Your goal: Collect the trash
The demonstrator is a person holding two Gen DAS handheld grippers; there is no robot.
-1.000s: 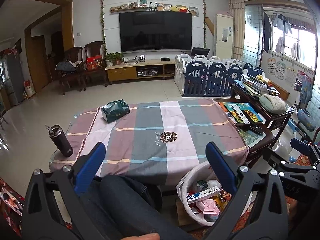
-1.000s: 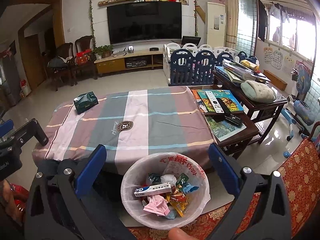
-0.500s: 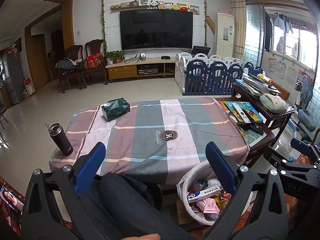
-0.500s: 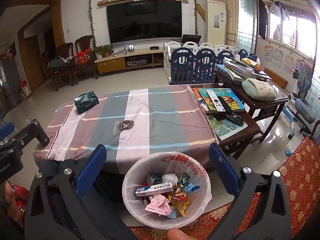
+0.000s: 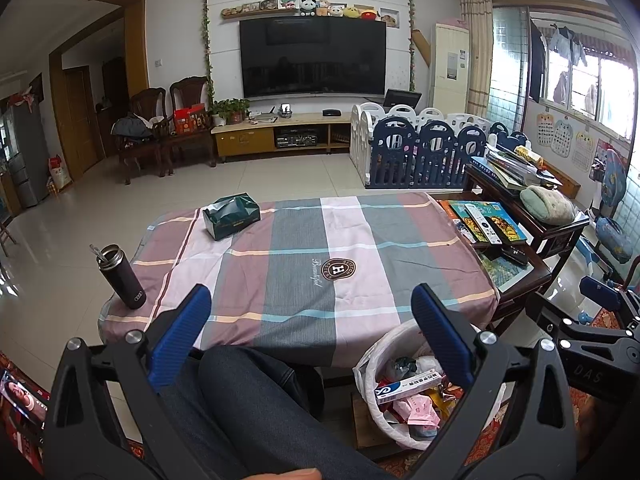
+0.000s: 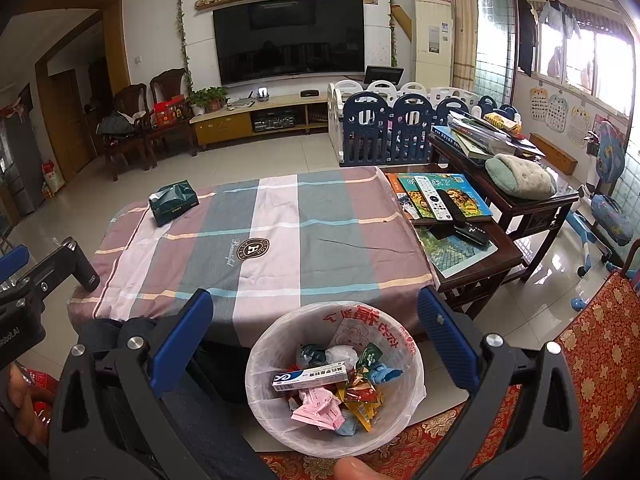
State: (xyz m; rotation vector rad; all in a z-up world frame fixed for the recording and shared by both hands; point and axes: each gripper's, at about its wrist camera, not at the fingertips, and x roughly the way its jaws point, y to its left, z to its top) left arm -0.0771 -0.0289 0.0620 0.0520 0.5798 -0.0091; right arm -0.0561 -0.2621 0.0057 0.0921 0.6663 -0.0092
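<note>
Overall, a living room with pale floor tiles. Desk in centre, covered by a plaid cloth in pink, grey and mauve with a round emblem near its middle. Green tissue box on the far left part of the desk; dark flask upright at the near left corner. Cloth otherwise bare. Dark side table touching the desk's right edge, carrying picture books and remote controls. Large television on the far wall over a low wooden cabinet; blue-and-white playpen fence to the right of it.

Trash bin, white-lined, stands on the floor at the near right corner of the desk, beside a red patterned rug. Inside it: a toothpaste box lying across crumpled wrappers, pink paper and blue scraps.

Left claw: fingers spread wide, nothing between them, held low over a dark-trousered leg, aimed at the desk.

Right claw: fingers spread wide, holding nothing, positioned above the trash bin, which sits between its fingers in the right wrist view.
</note>
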